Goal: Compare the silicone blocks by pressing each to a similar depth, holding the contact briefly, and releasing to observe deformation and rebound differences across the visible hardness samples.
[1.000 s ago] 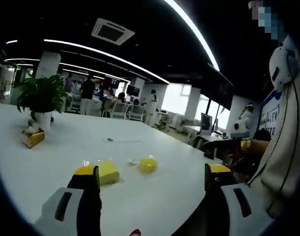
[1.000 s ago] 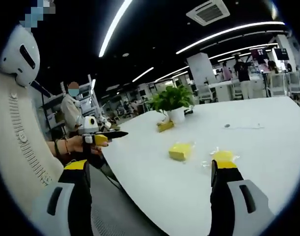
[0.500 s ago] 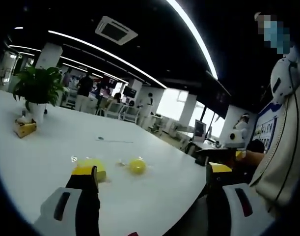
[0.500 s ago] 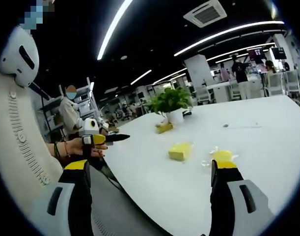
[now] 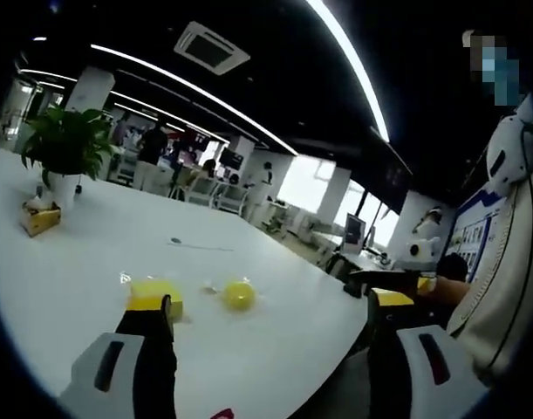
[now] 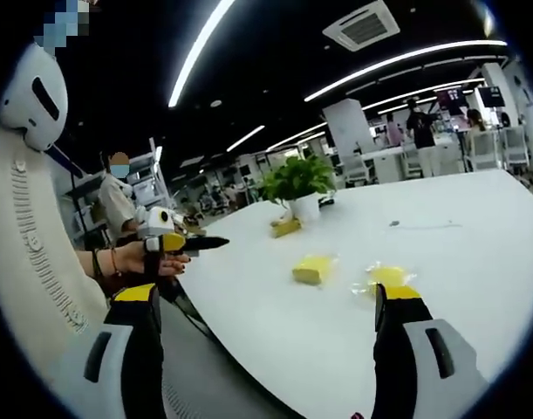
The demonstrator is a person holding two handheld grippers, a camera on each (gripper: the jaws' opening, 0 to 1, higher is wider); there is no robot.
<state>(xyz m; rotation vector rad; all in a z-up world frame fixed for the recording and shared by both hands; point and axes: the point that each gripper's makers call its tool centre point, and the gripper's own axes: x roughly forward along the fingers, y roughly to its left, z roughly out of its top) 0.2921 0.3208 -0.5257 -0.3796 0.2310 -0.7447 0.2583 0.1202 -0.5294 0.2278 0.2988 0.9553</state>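
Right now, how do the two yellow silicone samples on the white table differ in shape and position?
The square block has flat faces and straight edges; the round sample looks domed. In the right gripper view, the square block lies nearer the potted plant, the round sample closer to the right gripper's jaw. Both are yellow, untouched, resting apart on the table, seemingly on clear wrapping.

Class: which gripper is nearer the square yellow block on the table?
Probably left. The left gripper has the square yellow block just beyond its left jaw tip, looking larger. The right gripper sees it smaller, farther out between its jaws.
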